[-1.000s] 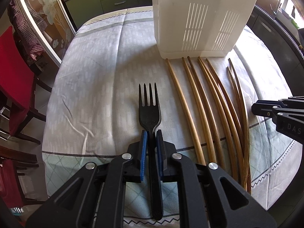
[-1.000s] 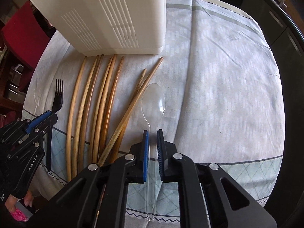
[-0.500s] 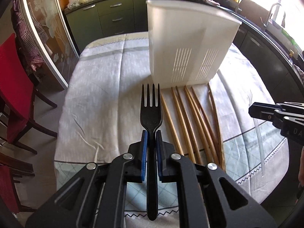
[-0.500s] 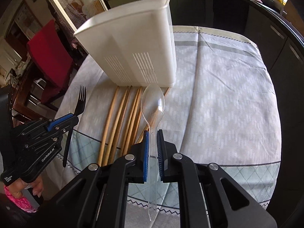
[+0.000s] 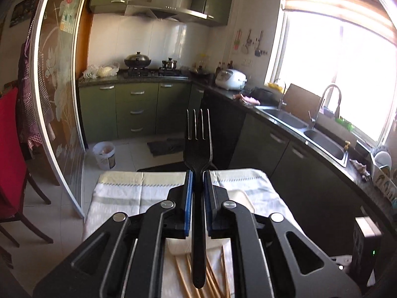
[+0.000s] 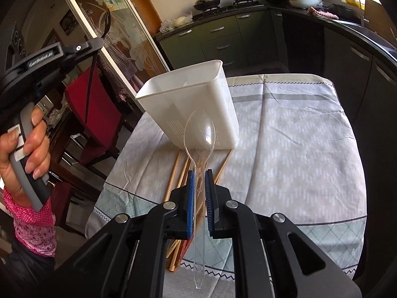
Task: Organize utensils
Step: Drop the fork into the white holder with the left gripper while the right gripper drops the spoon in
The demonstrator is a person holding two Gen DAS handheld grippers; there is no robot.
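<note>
In the left wrist view the left gripper [image 5: 197, 173] fills the lower half of the frame, its jaws closed on the neck of a black plastic fork [image 5: 197, 144] whose tines stand up at the centre against the kitchen cabinets and whose handle runs down between the blue pads. Below it lie the cloth-covered desk [image 5: 129, 191], a sliver of the white utensil holder [image 5: 239, 196] and the ends of wooden chopsticks [image 5: 182, 278] at the bottom edge. In the right wrist view the right gripper [image 6: 199, 173] has its jaws closed on the stem of a clear plastic spoon [image 6: 199, 134], its bowl in front of the holder at centre frame. The holder stands open-topped on the desk, the chopsticks lying just in front of its base. At upper left a hand [image 6: 23, 146] grips the handle of the other gripper, raised with the fork.
</note>
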